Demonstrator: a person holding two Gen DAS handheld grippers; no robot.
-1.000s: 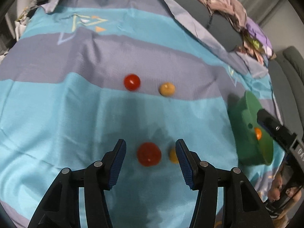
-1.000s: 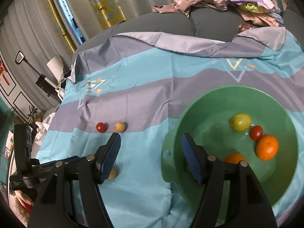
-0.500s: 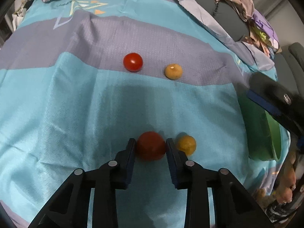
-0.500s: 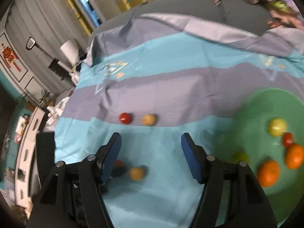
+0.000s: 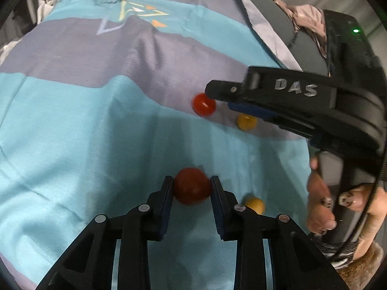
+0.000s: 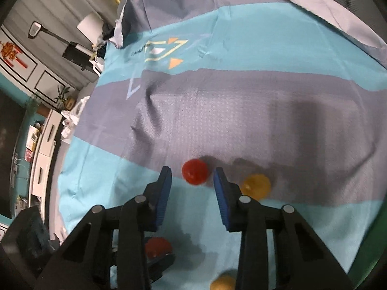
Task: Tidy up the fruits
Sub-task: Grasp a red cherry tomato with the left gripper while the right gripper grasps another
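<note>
My left gripper (image 5: 192,188) has both blue pads pressed against the large red tomato (image 5: 192,189), one pad on each flank; its jaws have just been closing and the fruit is clamped between them, resting on the cloth. At about four o'clock from that tomato, just beside my right-hand finger, lies a small yellow cherry tomato (image 5: 254,205), partly hidden behind the finger.

My right gripper (image 6: 192,176) has narrowed too, its jaws just having been closing, with the small red cherry tomato (image 6: 195,171) between the fingertips. In its own wrist view I see a slim gap of cloth on either side of the fruit, so the pads do not press on it. In the left wrist view the same gripper (image 5: 212,94) comes in from three o'clock, its tip reaching the red cherry tomato (image 5: 204,104). At four o'clock of that fruit, just beside the right finger, sits another yellow cherry tomato (image 6: 256,185), also seen in the left view (image 5: 246,122).

All four fruits lie on the bedsheet (image 5: 84,125) striped turquoise and grey-lilac, the two far ones along the seam between the stripes. A person's hand (image 5: 343,205) grips the right gripper's handle at four o'clock of the left view. A sliver of something green (image 6: 377,253) shows at the right view's four o'clock edge; I cannot tell what it is.
</note>
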